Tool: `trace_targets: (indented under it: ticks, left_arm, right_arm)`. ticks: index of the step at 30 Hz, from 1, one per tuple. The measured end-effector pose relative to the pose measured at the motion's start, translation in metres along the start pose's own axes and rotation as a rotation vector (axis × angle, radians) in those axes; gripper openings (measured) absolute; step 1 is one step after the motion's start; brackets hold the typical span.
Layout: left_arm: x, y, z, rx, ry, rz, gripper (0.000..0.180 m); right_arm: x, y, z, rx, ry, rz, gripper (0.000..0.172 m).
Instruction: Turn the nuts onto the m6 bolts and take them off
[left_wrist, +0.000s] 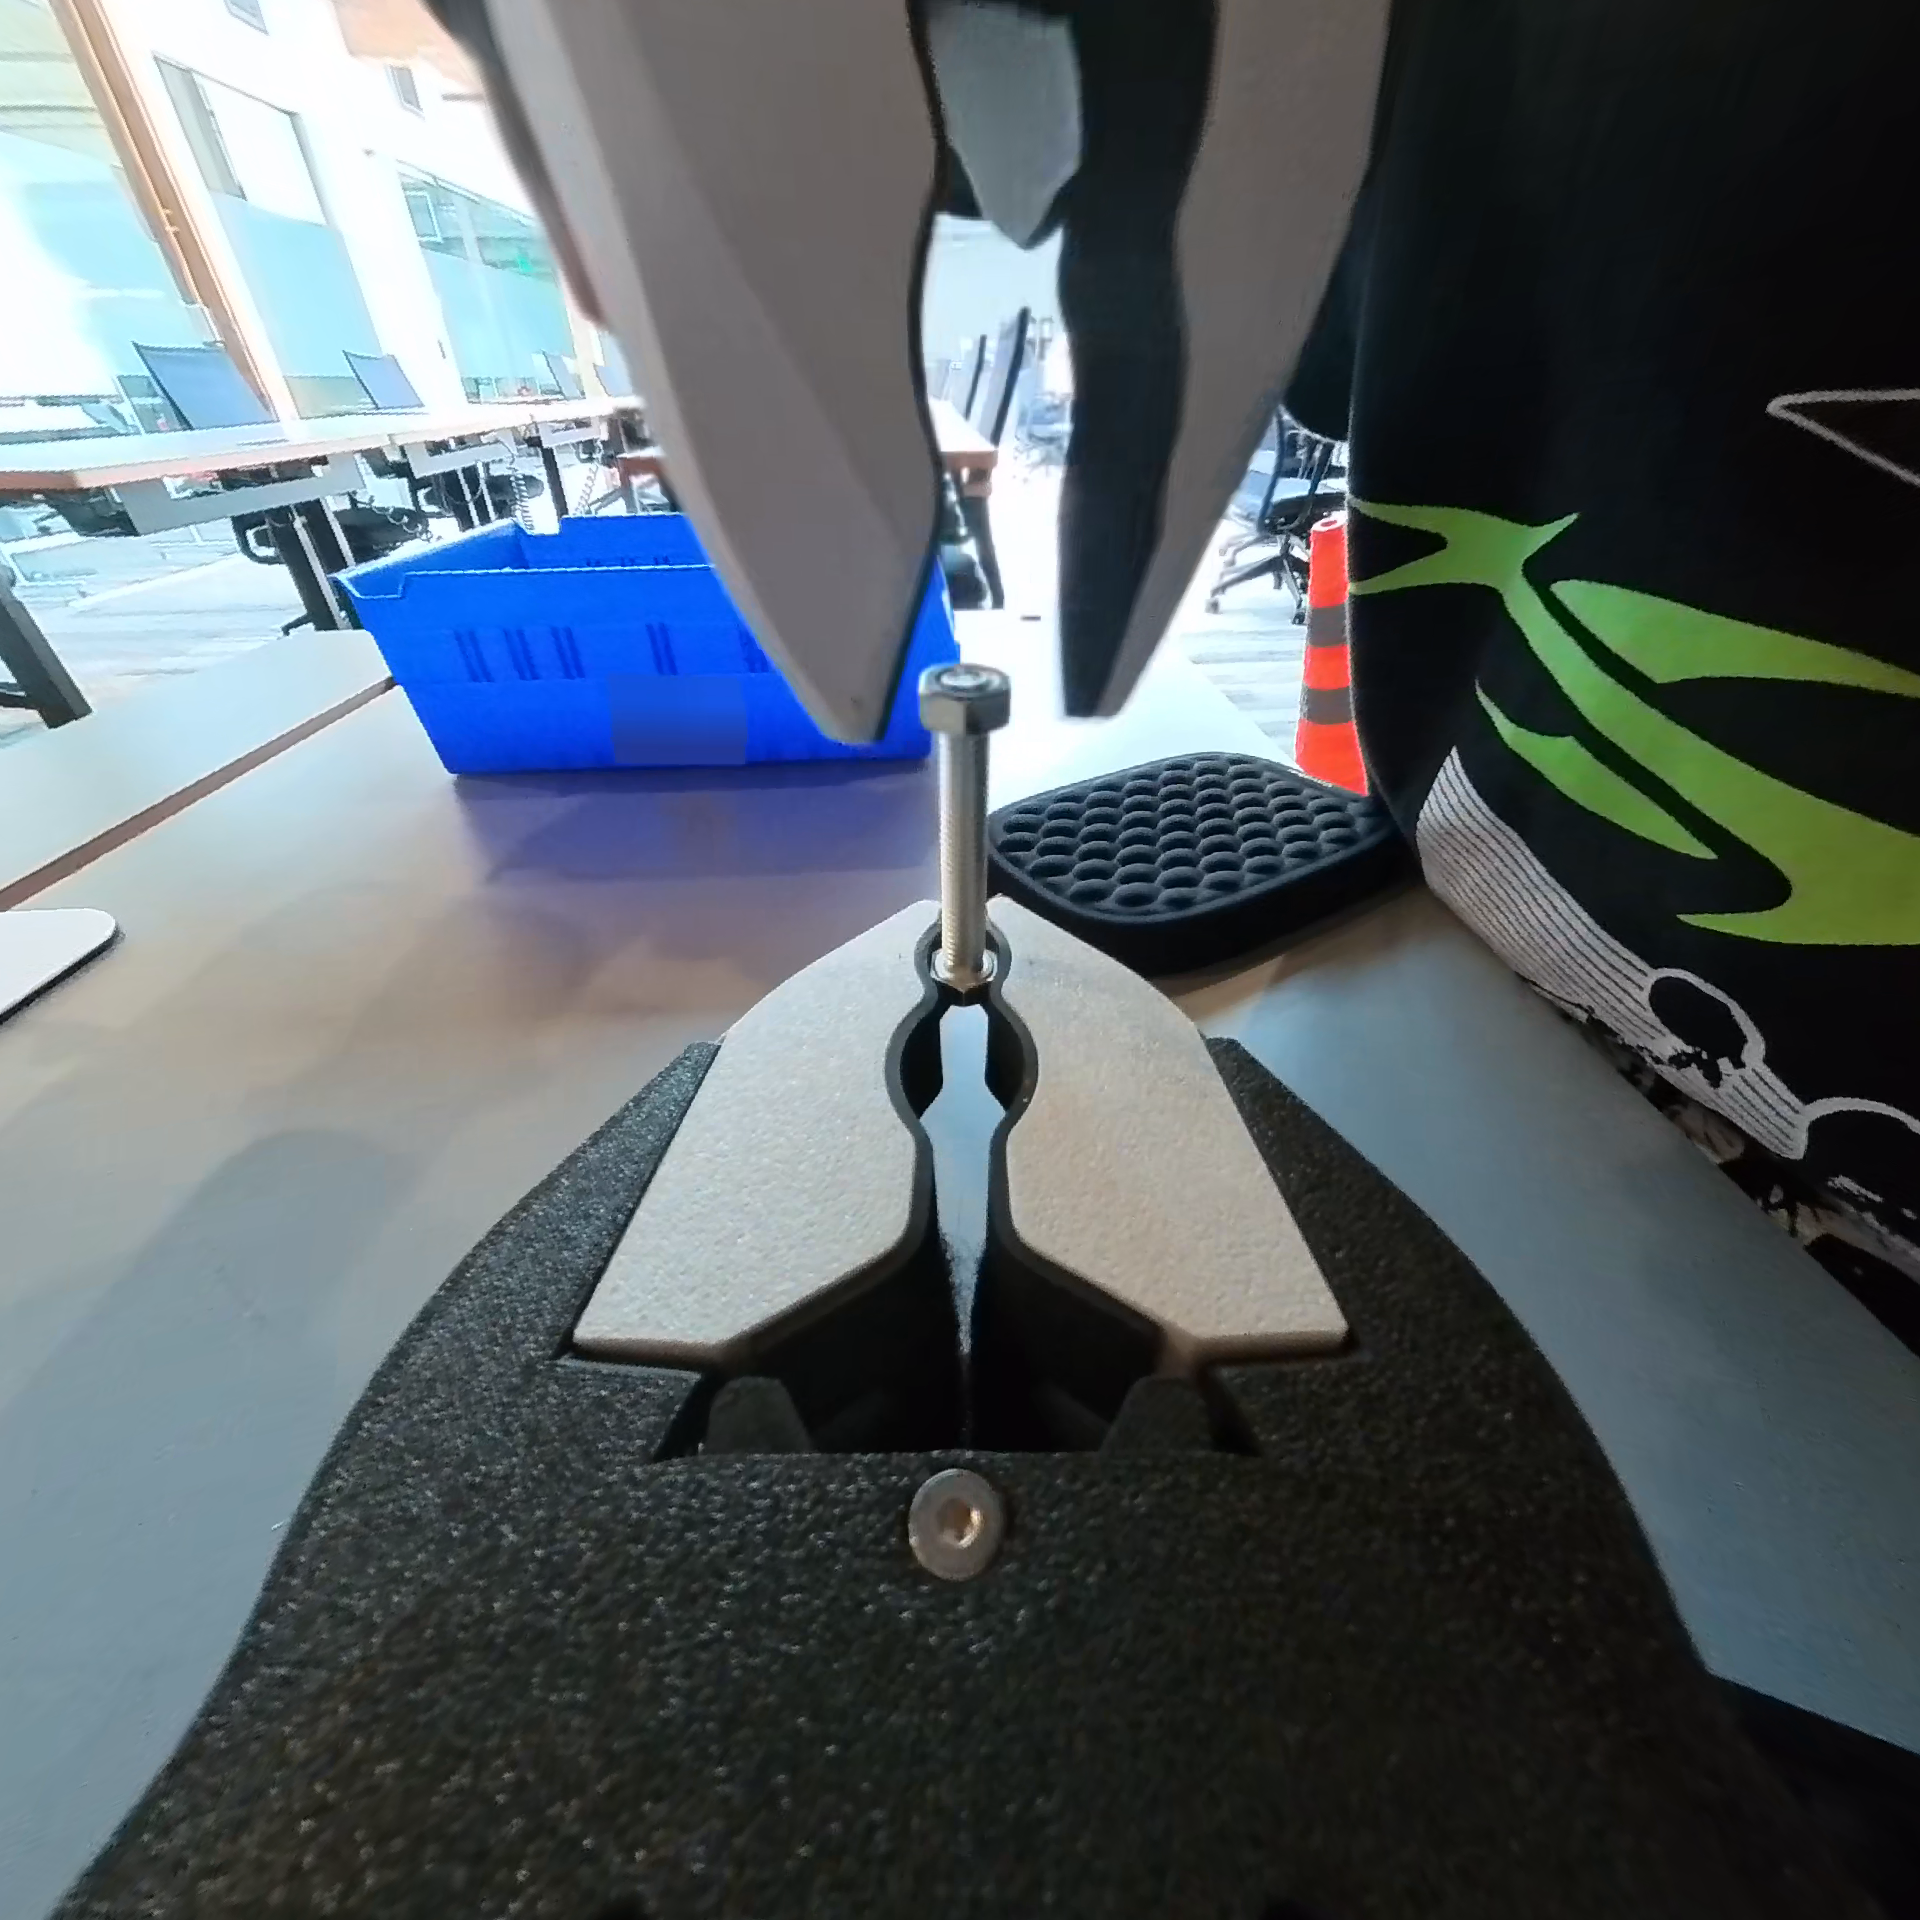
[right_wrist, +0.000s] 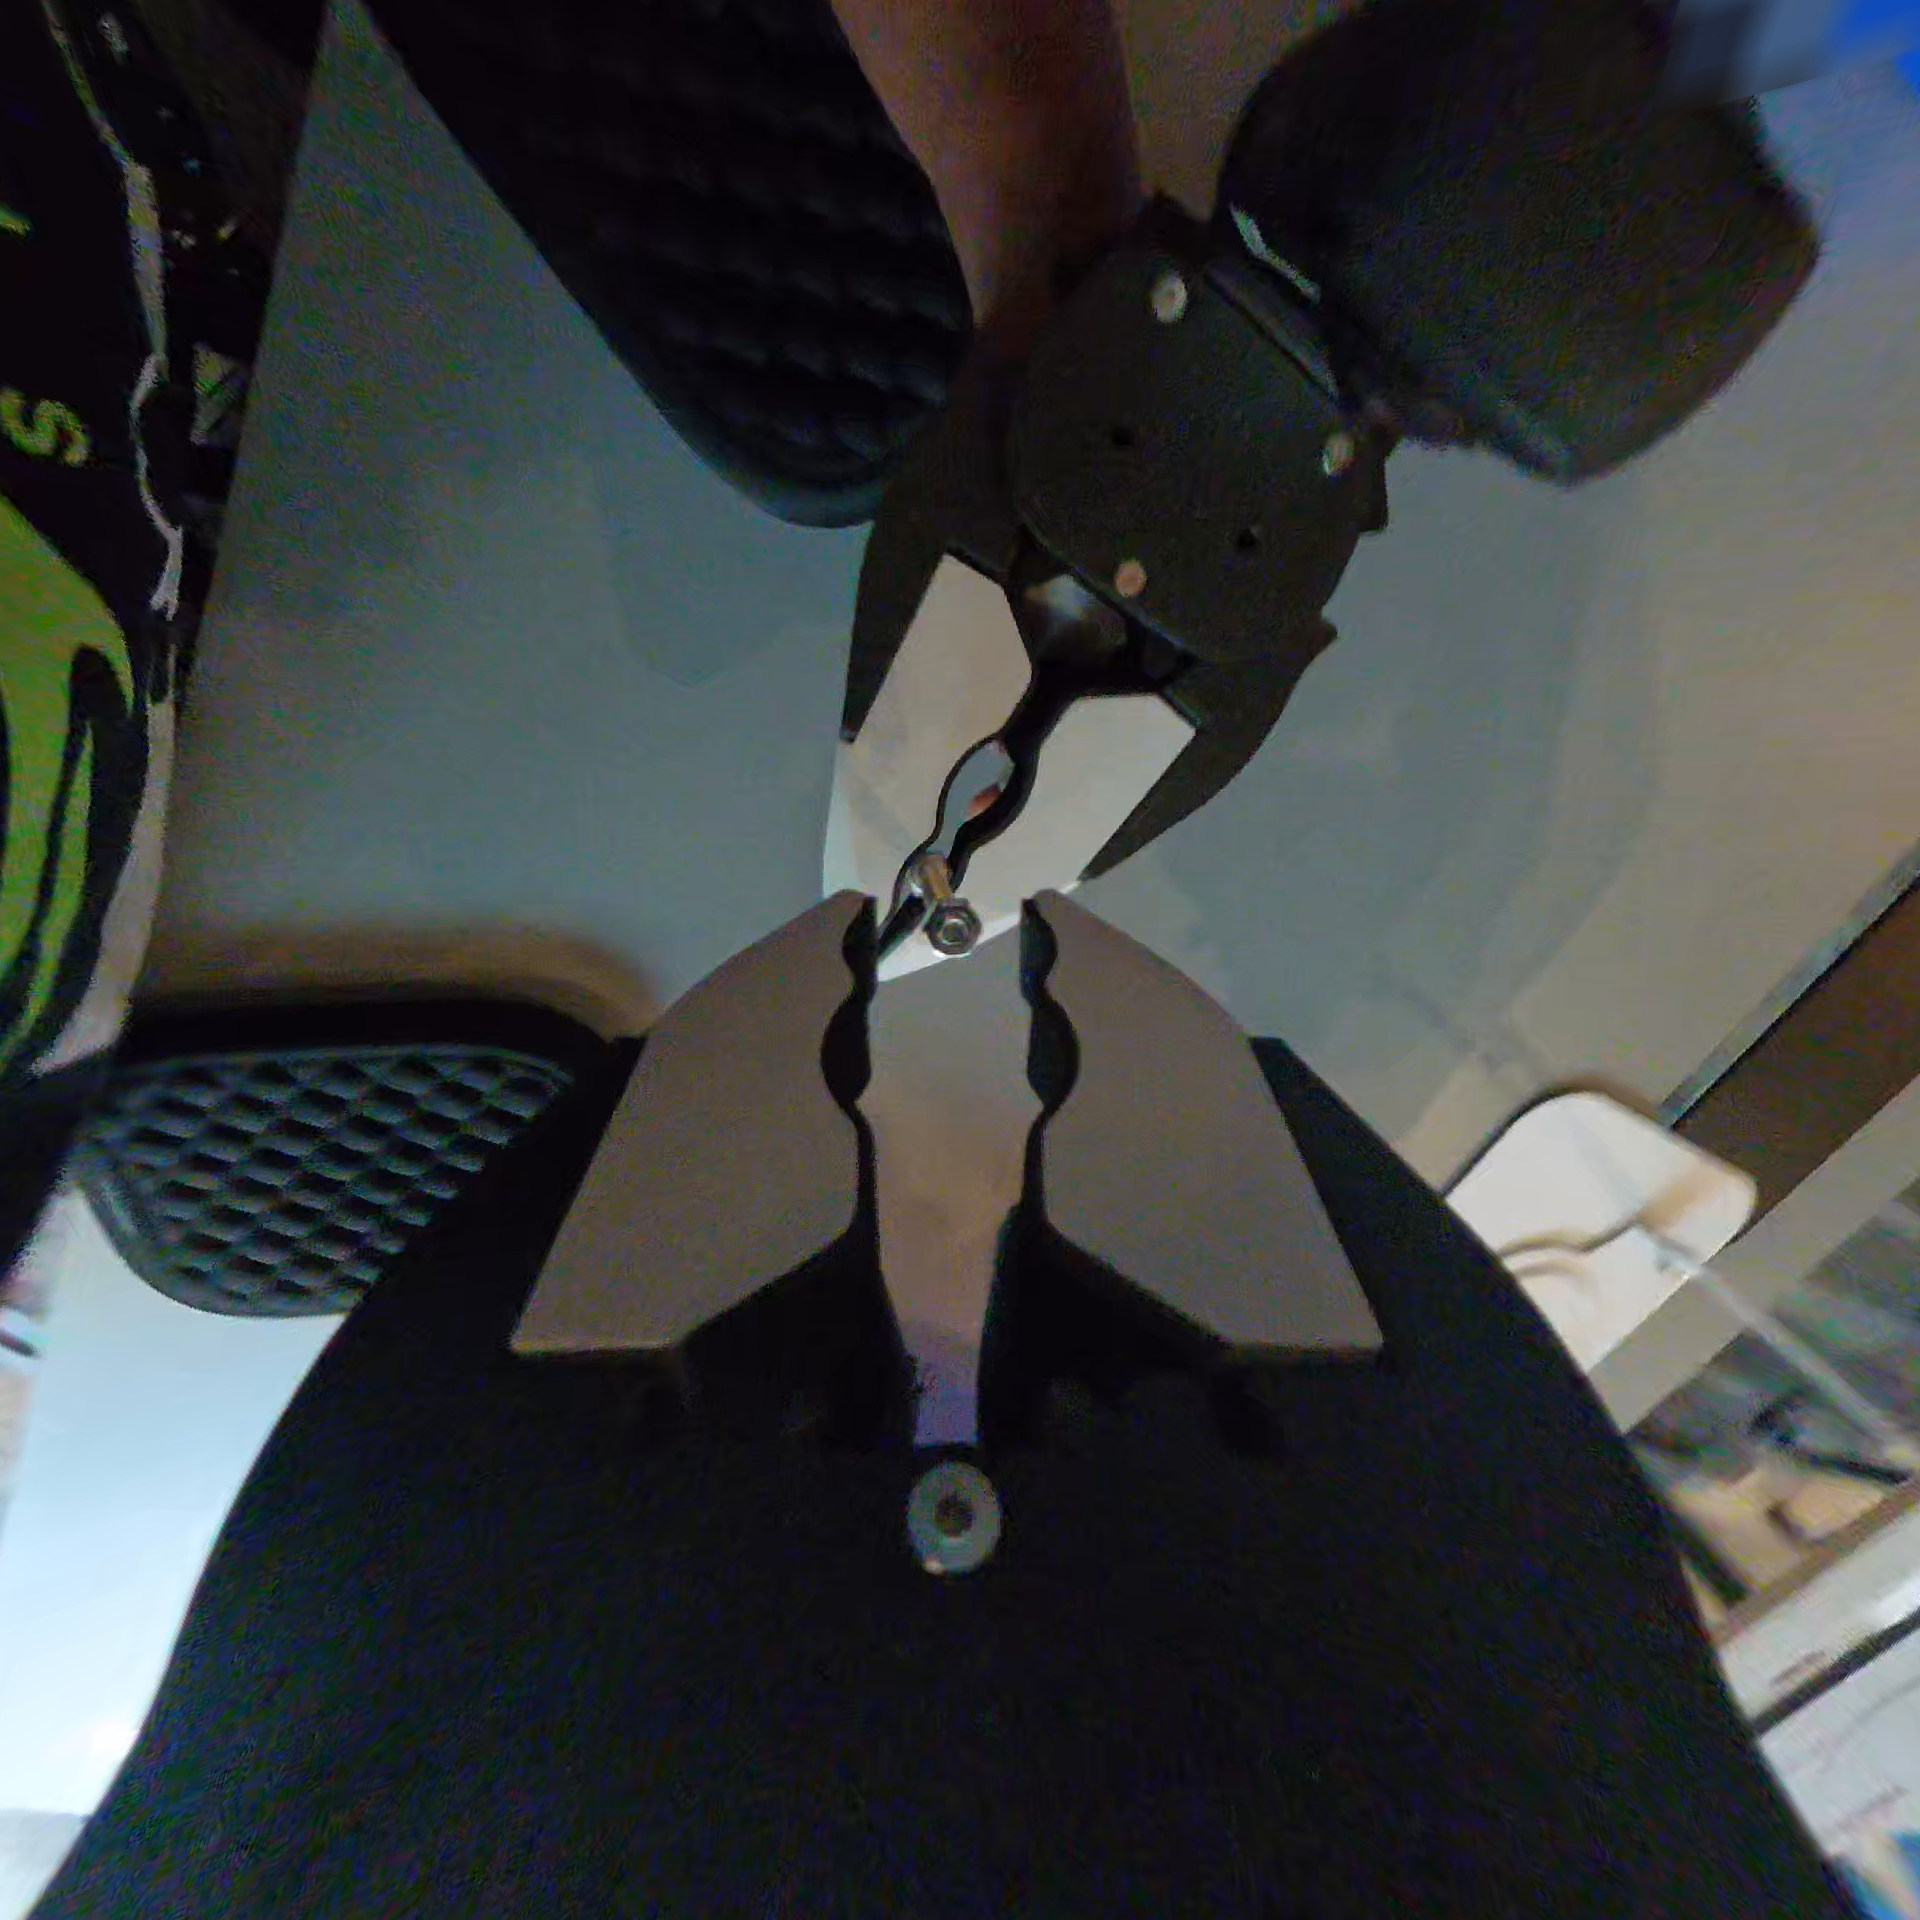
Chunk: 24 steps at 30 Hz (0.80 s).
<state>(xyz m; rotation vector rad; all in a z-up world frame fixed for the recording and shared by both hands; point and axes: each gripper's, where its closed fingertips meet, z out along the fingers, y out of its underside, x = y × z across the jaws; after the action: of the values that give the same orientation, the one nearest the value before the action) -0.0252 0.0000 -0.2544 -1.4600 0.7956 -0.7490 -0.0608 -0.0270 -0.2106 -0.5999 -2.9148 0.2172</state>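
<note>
My left gripper (left_wrist: 964, 961) is shut on the head end of a silver bolt (left_wrist: 964, 831) and holds it upright above the grey table (left_wrist: 312, 1039). A silver hex nut (left_wrist: 964, 698) sits on the top end of the bolt's thread. My right gripper (left_wrist: 971, 717) comes down from above with its jaws open on either side of the nut, and neither pad touches it. In the right wrist view the nut (right_wrist: 952, 928) lies just beyond my open right gripper (right_wrist: 948, 914), and the left gripper (right_wrist: 940, 862) holds the bolt behind it.
A blue plastic bin (left_wrist: 623, 644) stands at the back of the table. Black honeycomb pads (left_wrist: 1184, 852) lie at the right and also show in the right wrist view (right_wrist: 281, 1164). A person in a black printed shirt (left_wrist: 1662, 623) stands close at the right. An orange cone (left_wrist: 1328, 665) is behind.
</note>
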Motion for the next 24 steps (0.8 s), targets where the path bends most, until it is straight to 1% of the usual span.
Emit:
trace_targets:
  ticks: [2, 4, 6, 8, 11, 12, 15, 20, 22, 24]
  left_arm:
    - [0.001, 0.000, 0.000, -0.002, 0.004, 0.002, 0.002]
    - [0.001, 0.000, 0.000, 0.001, 0.005, 0.000, 0.002]
    - [0.001, 0.000, 0.000, 0.001, 0.008, 0.001, 0.002]
    - [0.001, 0.000, 0.000, 0.002, 0.010, 0.001, 0.002]
    - [0.002, 0.000, -0.001, 0.003, 0.014, 0.000, 0.002]
    - [0.002, 0.000, -0.001, 0.003, 0.014, 0.000, 0.002]
    - [0.001, -0.001, -0.001, 0.005, 0.012, -0.003, 0.002]
    - [0.002, 0.000, 0.000, -0.001, 0.009, 0.002, 0.002]
    - [0.002, 0.000, 0.000, -0.001, 0.008, 0.002, 0.002]
    - [0.001, 0.000, -0.001, 0.002, 0.002, 0.000, 0.002]
  right_arm:
    - [0.002, -0.006, -0.005, 0.032, -0.004, -0.175, 0.033]
    - [-0.002, -0.006, -0.009, 0.044, -0.039, -0.430, 0.033]
    - [-0.003, -0.001, -0.008, 0.019, -0.055, -0.649, 0.030]
    - [-0.001, 0.001, -0.004, 0.004, -0.083, -0.735, 0.026]
    - [0.000, 0.002, 0.003, -0.001, -0.137, -0.765, 0.019]
    - [0.001, 0.003, 0.004, 0.000, -0.138, -0.774, 0.014]
    - [0.002, 0.004, 0.005, 0.009, -0.120, -0.729, 0.011]
    - [0.001, 0.005, 0.005, -0.002, -0.041, -0.495, 0.011]
    - [0.001, 0.004, 0.005, 0.001, -0.005, -0.366, 0.011]
    - [0.003, 0.004, 0.006, 0.006, 0.017, -0.157, 0.011]
